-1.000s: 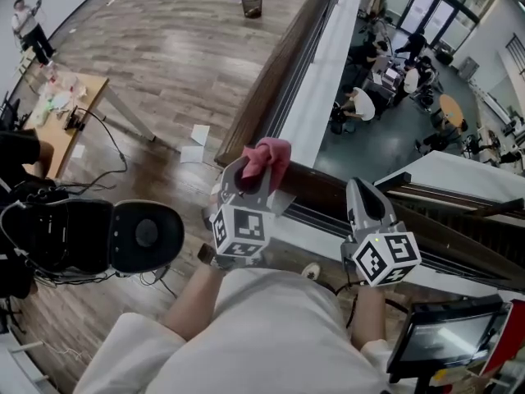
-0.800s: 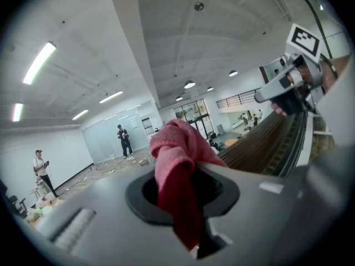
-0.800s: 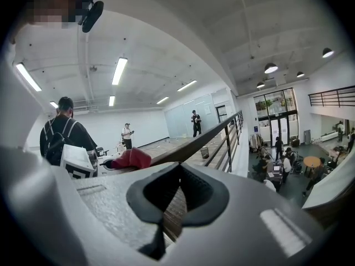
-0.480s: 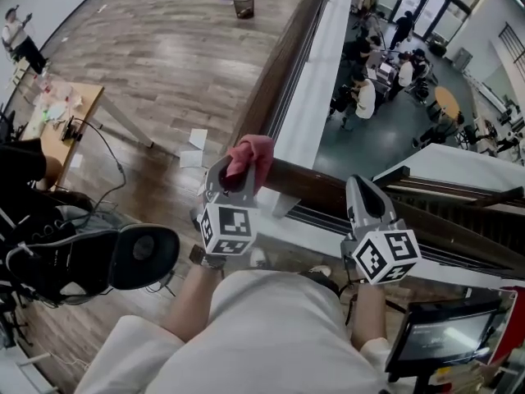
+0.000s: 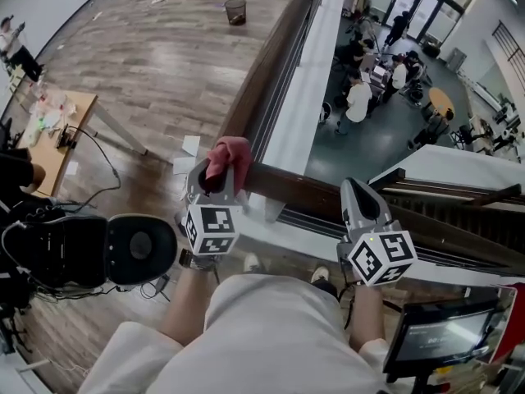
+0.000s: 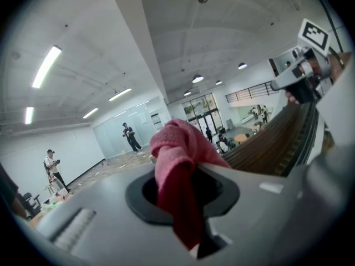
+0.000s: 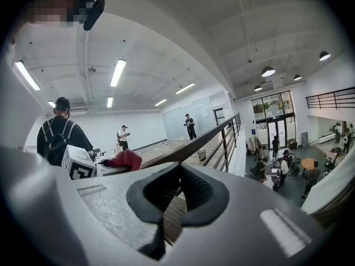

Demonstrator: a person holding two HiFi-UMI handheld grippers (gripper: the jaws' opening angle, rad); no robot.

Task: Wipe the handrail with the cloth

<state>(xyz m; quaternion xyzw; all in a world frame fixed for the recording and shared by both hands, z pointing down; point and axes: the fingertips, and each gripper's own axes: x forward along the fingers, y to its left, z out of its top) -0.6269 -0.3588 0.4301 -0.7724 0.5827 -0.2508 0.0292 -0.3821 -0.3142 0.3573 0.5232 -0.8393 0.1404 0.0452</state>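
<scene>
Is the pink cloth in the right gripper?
No, the cloth is pinched in the jaws of the left gripper, while the right gripper holds nothing.

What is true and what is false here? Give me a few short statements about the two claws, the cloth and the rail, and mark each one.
1. The left claw grips a pink cloth. True.
2. The right claw grips a second cloth. False: its jaws are together with nothing between them.
3. The handrail is dark brown. True.
4. The cloth is blue. False: it is pink.
5. A waste bin stands far off on the wooden floor. True.
</scene>
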